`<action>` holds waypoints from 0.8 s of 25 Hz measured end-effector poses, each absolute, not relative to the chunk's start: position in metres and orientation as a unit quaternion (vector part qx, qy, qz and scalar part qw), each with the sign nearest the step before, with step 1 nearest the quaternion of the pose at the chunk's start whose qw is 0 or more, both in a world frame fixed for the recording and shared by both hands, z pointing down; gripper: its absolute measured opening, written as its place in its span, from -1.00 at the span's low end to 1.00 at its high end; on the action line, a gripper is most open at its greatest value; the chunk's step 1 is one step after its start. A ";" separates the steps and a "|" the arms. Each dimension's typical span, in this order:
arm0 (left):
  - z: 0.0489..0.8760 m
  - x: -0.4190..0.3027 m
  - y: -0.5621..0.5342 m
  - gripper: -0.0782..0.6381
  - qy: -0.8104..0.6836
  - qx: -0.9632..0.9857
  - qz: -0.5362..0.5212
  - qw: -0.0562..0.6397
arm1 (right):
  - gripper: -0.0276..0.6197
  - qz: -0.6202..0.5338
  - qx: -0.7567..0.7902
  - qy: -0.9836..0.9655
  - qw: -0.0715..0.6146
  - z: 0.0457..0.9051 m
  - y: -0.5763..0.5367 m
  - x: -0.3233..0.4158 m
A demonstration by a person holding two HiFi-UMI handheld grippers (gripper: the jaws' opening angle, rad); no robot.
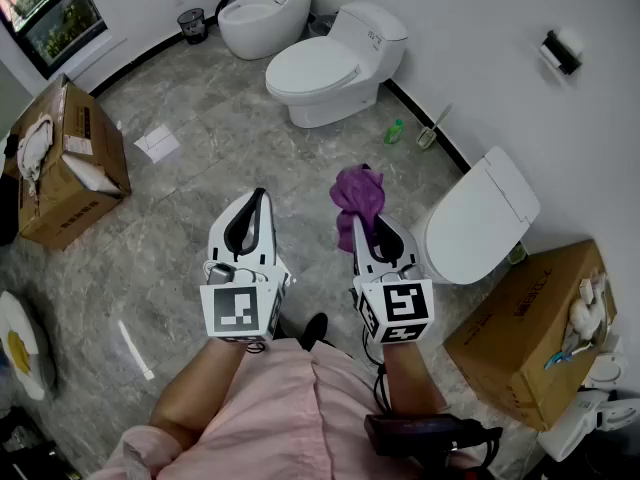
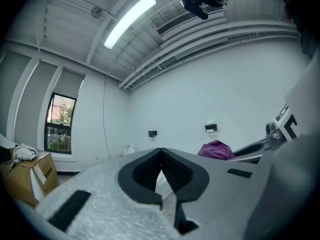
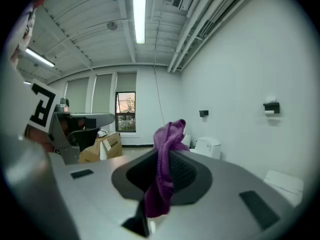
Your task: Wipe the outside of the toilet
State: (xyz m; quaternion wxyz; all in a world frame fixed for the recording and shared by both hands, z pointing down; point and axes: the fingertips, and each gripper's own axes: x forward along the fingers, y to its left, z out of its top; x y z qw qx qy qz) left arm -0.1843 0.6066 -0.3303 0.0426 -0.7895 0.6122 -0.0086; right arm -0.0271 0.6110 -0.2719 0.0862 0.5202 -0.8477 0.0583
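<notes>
On the floor (image 1: 200,148) of this tiled room stand three white toilets, and you hold both tools out over it, touching none of them. Your right tool (image 1: 366,224) is clamped on a bunched purple cloth (image 1: 357,194), which sticks up past the jaw tips. Your left tool (image 1: 257,200) has its jaws pressed together with nothing between them.

Wiping has not begun; this looks like the approach. The nearest toilet (image 1: 478,220) sits just to the right of the cloth, the middle toilet (image 1: 335,68) is well ahead by the wall, and the far toilet (image 1: 264,13) is beyond it. I cannot tell which one you mean to clean.

If it is the nearest one, swing the right tool across and down so the free end of the cloth meets the outer shell. The cloth is wadded, so little of it is free to press flat; expect the jaw tips to come close to the porcelain. The left tool has no job yet.

From above, the nearest toilet shows only its lid and top; its sides and foot are hidden beneath. A green bottle (image 1: 395,131) and a brush (image 1: 433,128) lie by the wall between the toilets. The cardboard box (image 1: 525,333) at your right stands close beside the nearest toilet, which may crowd that side.
</notes>
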 end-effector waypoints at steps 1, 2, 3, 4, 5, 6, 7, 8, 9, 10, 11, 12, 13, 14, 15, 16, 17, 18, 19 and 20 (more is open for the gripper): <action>-0.331 -0.186 0.606 -0.76 0.617 -0.786 -0.012 0.038 | -0.71 0.059 0.520 -0.848 0.087 -0.272 0.611 -0.027; -0.331 -0.188 0.605 -0.76 0.621 -0.783 -0.015 0.034 | -0.71 0.059 0.519 -0.848 0.087 -0.271 0.610 -0.028; -0.331 -0.189 0.605 -0.76 0.623 -0.782 -0.016 0.032 | -0.71 0.060 0.519 -0.848 0.087 -0.271 0.610 -0.028; -0.330 -0.188 0.605 -0.76 0.622 -0.782 -0.016 0.031 | -0.71 0.060 0.519 -0.848 0.087 -0.271 0.610 -0.028; -0.329 -0.187 0.605 -0.76 0.621 -0.783 -0.015 0.032 | -0.71 0.060 0.518 -0.849 0.087 -0.270 0.610 -0.027; -0.328 -0.186 0.606 -0.76 0.620 -0.784 -0.014 0.034 | -0.71 0.060 0.518 -0.849 0.087 -0.270 0.610 -0.027; -0.327 -0.185 0.606 -0.76 0.617 -0.786 -0.013 0.037 | -0.71 0.058 0.517 -0.849 0.087 -0.270 0.610 -0.027; -0.327 -0.184 0.606 -0.76 0.615 -0.787 -0.012 0.040 | -0.71 0.057 0.517 -0.850 0.088 -0.270 0.609 -0.027; -0.326 -0.183 0.605 -0.76 0.615 -0.788 -0.012 0.041 | -0.71 0.057 0.516 -0.850 0.089 -0.269 0.609 -0.026; -0.326 -0.182 0.604 -0.76 0.615 -0.788 -0.012 0.041 | -0.71 0.058 0.517 -0.850 0.087 -0.269 0.607 -0.025; -0.326 -0.180 0.603 -0.76 0.615 -0.787 -0.013 0.041 | -0.71 0.061 0.517 -0.850 0.084 -0.269 0.606 -0.023; -0.326 -0.178 0.602 -0.76 0.616 -0.787 -0.014 0.040 | -0.71 0.065 0.517 -0.850 0.078 -0.270 0.605 -0.021; -0.325 -0.176 0.602 -0.76 0.616 -0.787 -0.014 0.040 | -0.71 0.068 0.517 -0.850 0.072 -0.271 0.604 -0.019; -0.325 -0.174 0.601 -0.76 0.616 -0.787 -0.013 0.040 | -0.70 0.070 0.517 -0.850 0.067 -0.272 0.604 -0.017; -0.324 -0.173 0.601 -0.76 0.616 -0.787 -0.013 0.039 | -0.70 0.069 0.517 -0.851 0.066 -0.272 0.603 -0.016; -0.323 -0.173 0.601 -0.76 0.617 -0.786 -0.013 0.039 | -0.70 0.068 0.517 -0.851 0.066 -0.272 0.602 -0.014; -0.323 -0.172 0.600 -0.76 0.618 -0.785 -0.013 0.038 | -0.70 0.068 0.517 -0.850 0.068 -0.272 0.601 -0.013; -0.323 -0.172 0.599 -0.76 0.619 -0.785 -0.013 0.036 | -0.70 0.070 0.518 -0.850 0.069 -0.271 0.599 -0.012; -0.322 -0.172 0.597 -0.76 0.619 -0.785 -0.013 0.034 | -0.70 0.074 0.519 -0.849 0.069 -0.269 0.597 -0.010; -0.321 -0.172 0.595 -0.76 0.618 -0.785 -0.014 0.033 | -0.70 0.078 0.520 -0.848 0.070 -0.267 0.595 -0.008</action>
